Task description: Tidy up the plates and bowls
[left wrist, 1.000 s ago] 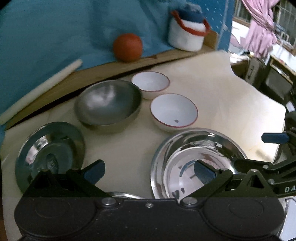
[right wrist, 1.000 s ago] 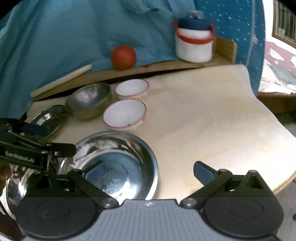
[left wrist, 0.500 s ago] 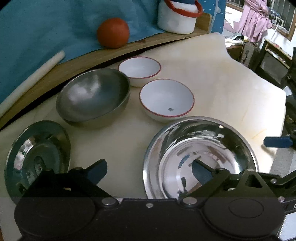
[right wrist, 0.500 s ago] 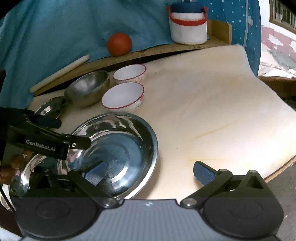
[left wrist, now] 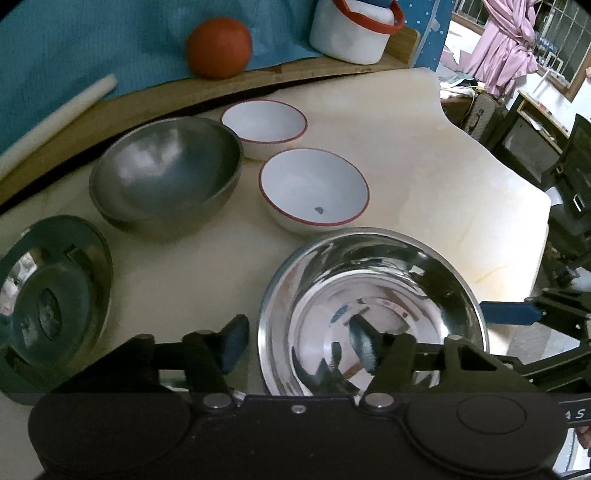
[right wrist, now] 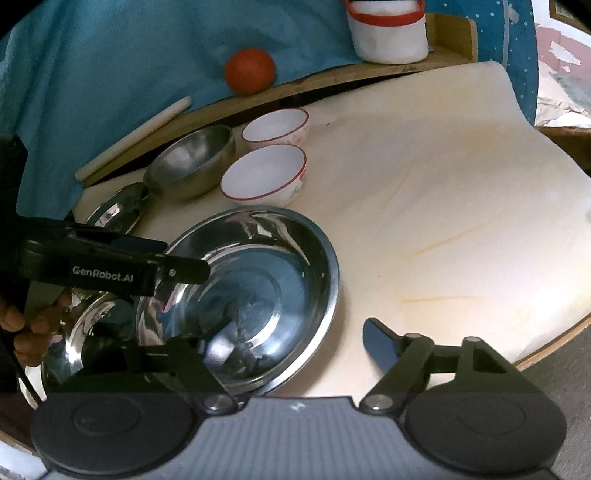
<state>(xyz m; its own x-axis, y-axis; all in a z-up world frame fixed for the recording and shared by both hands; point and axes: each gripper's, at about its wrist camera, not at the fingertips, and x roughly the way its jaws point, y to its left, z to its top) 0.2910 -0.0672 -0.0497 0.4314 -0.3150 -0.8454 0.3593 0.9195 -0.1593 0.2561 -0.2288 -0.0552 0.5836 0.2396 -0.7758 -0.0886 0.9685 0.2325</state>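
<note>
Both grippers sat at the near edge of the table over the shiny steel dish, pointing steeply down. Left gripper: jaws closing, about half open, one finger outside the dish's left rim, the other inside over the well. Pads not yet pressing on the rim as far as I could tell. Right gripper: jaws closing too, wider; its left finger was dark against the dish's inside, its right finger out over bare table cloth beyond the rim. Nothing held by either.

Risks, as I judged them:
- The rim is thin, polished and sloped. A pad landing on the slope could skid off and flick the dish toward the table's near edge.
- With two tools on one dish, uneven closing could tip it or drag it sideways.
- The dish seemed to overlap another steel plate at the right gripper's lower left. Lifting one might scrape or carry the other; I could not tell whether they touched.

Around, ahead of the tools:
- Nearer white bowl, red-rimmed, just beyond the dish's far rim; a forward push would knock it.
- Second white bowl behind it.
- Dull steel bowl ahead and left.
- Flat steel plate to the left gripper's left.
- Orange ball, white container and a pale rod on the back ledge, well clear.

A hand gripped the left tool's handle, close to the lower plate.
</note>
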